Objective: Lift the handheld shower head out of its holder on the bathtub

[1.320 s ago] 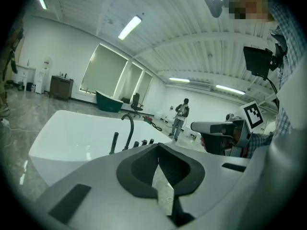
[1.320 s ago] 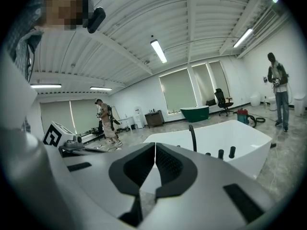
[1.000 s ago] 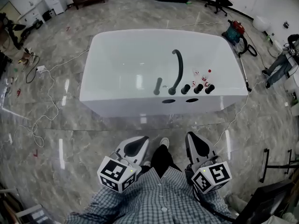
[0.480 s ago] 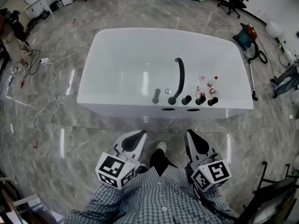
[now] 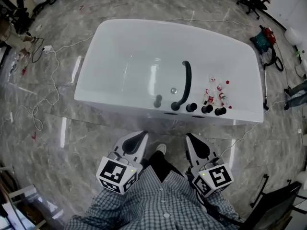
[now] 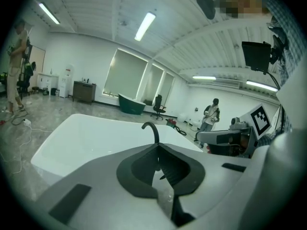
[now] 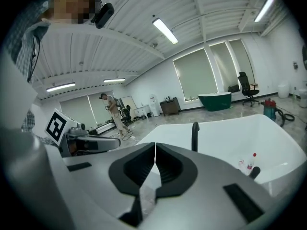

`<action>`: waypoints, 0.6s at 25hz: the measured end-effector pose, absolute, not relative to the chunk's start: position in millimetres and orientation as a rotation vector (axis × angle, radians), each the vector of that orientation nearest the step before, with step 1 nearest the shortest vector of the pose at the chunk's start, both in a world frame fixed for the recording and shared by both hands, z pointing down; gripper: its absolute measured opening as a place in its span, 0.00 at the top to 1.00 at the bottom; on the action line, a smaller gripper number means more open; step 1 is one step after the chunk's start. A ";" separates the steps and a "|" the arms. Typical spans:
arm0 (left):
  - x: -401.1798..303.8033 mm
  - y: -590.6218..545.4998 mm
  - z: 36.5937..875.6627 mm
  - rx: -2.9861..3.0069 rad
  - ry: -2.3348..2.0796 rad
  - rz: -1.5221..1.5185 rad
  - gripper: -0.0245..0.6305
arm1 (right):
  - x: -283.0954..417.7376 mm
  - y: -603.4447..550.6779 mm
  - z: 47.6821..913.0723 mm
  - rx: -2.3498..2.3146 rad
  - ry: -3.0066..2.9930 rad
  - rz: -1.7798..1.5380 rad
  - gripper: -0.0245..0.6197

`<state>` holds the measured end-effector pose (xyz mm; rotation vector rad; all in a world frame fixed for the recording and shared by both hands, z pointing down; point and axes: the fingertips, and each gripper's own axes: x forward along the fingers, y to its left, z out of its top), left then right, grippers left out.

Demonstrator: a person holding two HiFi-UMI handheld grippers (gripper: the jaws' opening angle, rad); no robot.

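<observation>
The white bathtub lies across the floor in front of me in the head view. On its near rim stands a short black shower head in its holder. Right of it are a tall curved black spout and three black knobs. My left gripper and right gripper hover side by side short of the rim, both shut and empty. The left gripper view shows its shut jaws with the spout beyond. In the right gripper view the gripper is aimed left of the spout.
Small red-capped bottles stand inside the tub near the knobs. White cables trail over the floor at left. A red and teal vacuum sits at the right, and a dark frame at lower right. People stand far off.
The tub has come nearer and larger in the head view. Both grippers have moved forward towards its near rim, still shut.
</observation>
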<state>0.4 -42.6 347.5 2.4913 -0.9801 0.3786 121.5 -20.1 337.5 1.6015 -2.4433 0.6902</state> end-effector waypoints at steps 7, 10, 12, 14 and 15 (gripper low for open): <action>6.9 -67.1 361.5 2.510 -0.963 0.395 0.95 | 114.4 -49.5 366.0 1.549 -2.425 0.709 0.93; 6.8 -78.8 374.8 2.522 -0.938 0.410 0.95 | 112.6 -60.4 372.1 1.564 -2.405 0.679 0.93; 5.4 -86.7 384.5 2.529 -0.917 0.437 0.95 | 112.6 -65.5 374.5 1.595 -2.391 0.676 0.93; 4.2 -92.7 393.4 2.534 -0.897 0.456 0.95 | 112.5 -67.1 381.6 1.621 -2.376 0.702 0.93; 3.5 -95.6 397.5 2.533 -0.888 0.462 0.95 | 112.5 -67.8 386.2 1.631 -2.366 0.718 0.93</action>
